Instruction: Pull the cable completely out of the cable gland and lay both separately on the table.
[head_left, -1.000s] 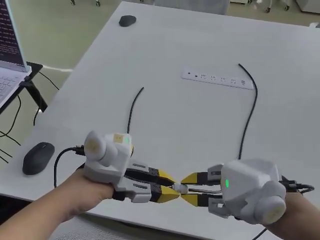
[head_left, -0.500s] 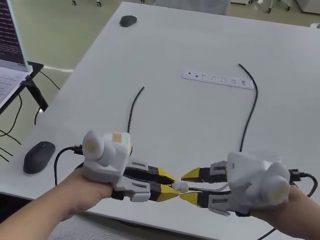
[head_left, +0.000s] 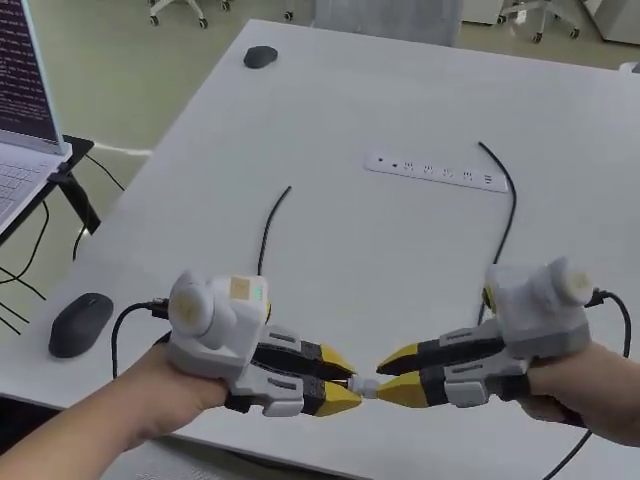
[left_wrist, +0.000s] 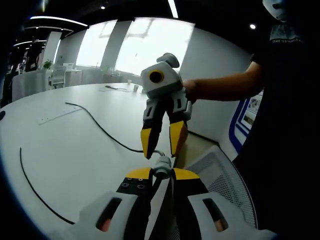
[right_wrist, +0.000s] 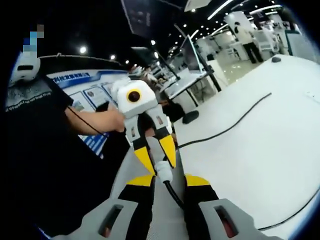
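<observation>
Yellow-tipped, your left gripper (head_left: 355, 382) and right gripper (head_left: 383, 377) meet nose to nose at the cable gland (head_left: 367, 385) in the head view. In the left gripper view your jaws pinch the gland. In the right gripper view the cable (right_wrist: 172, 192) leaves the gland between your spread jaws, ungripped. The pull looks not yet done: clamp the cable just behind the gland, then draw straight back.

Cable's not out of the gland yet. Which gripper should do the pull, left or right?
Right, probably: the right gripper has the cable running back between its jaws and can draw straight away, while the left gripper pins the cable gland. Right's clamp is unclear.
</observation>
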